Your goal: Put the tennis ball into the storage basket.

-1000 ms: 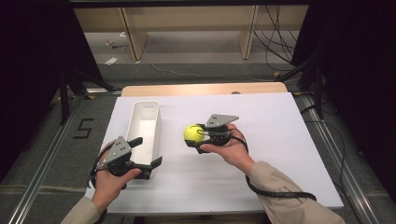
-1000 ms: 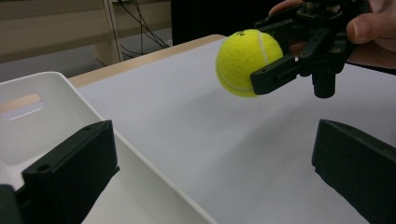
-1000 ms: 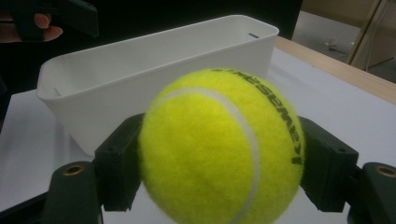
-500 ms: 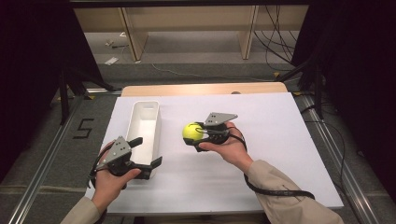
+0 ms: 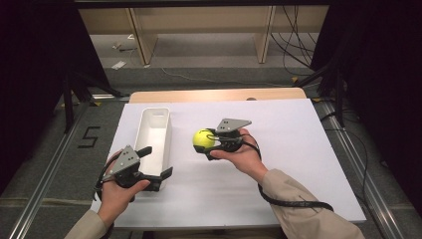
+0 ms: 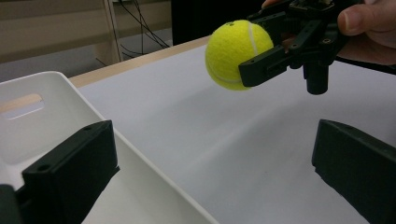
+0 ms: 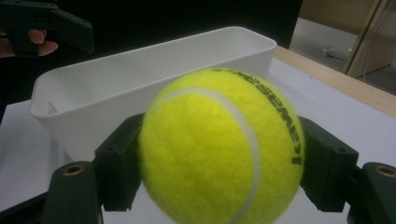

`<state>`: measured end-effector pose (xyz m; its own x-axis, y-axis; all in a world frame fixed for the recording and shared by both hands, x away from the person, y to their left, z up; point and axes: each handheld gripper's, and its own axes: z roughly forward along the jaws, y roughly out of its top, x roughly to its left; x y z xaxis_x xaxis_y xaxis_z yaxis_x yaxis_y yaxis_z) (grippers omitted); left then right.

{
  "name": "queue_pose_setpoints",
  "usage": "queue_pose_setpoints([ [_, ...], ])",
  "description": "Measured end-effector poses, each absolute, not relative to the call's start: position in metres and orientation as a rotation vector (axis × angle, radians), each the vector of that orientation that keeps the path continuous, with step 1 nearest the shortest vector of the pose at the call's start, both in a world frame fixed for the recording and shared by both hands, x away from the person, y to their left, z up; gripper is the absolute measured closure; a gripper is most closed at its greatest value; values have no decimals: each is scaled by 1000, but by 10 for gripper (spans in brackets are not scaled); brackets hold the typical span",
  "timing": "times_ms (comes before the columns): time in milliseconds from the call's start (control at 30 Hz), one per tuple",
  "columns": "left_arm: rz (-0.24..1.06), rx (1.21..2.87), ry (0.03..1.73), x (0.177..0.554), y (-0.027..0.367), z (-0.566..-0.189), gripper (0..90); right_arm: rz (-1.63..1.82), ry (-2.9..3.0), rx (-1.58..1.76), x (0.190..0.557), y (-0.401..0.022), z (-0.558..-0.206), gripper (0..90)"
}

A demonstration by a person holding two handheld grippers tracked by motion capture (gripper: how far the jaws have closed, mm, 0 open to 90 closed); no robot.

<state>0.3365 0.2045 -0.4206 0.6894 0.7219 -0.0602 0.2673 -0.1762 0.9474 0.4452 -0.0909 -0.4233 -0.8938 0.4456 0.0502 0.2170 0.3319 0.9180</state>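
A yellow tennis ball [image 5: 203, 139] hangs above the white table, held in my right gripper [image 5: 208, 144], which is shut on it. Up close the ball [image 7: 219, 149] sits squeezed between the two black jaws. A long white bin [image 5: 155, 142] lies to the ball's left, open side up and empty. My left gripper [image 5: 157, 162] stands open, its jaws on either side of the bin's near right wall [image 6: 154, 179]. From that gripper's view the ball [image 6: 236, 53] floats ahead to the right, clamped by the right gripper [image 6: 261, 46].
The white table top [image 5: 298, 149] ends in a wooden strip [image 5: 219, 94] at the far side. Beyond it stand wooden shelf legs [image 5: 142, 42] and loose cables on the floor. Metal rails [image 5: 45, 184] run along both sides of the table.
The right gripper has carried the ball a little to the left, toward the bin. The left gripper has stayed where it was.
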Motion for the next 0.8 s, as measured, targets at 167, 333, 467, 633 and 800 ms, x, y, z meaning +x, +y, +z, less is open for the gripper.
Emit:
queue_pose_setpoints([
  [167, 492, 1748, 794, 336, 205, -420, 0, 1590, 2389, 599, 446, -90, -423, 268],
  [333, 493, 1748, 794, 336, 205, -420, 0, 1593, 2386, 601, 447, -89, -422, 268],
  [467, 493, 1748, 794, 336, 205, -420, 0, 1595, 2384, 598, 449, -87, -422, 268],
  [633, 491, 1749, 795, 337, 205, -421, 0, 1593, 2388, 596, 449, -85, -422, 268],
  [800, 491, 1748, 794, 337, 205, -421, 0, 1601, 2386, 593, 450, -82, -421, 268],
])
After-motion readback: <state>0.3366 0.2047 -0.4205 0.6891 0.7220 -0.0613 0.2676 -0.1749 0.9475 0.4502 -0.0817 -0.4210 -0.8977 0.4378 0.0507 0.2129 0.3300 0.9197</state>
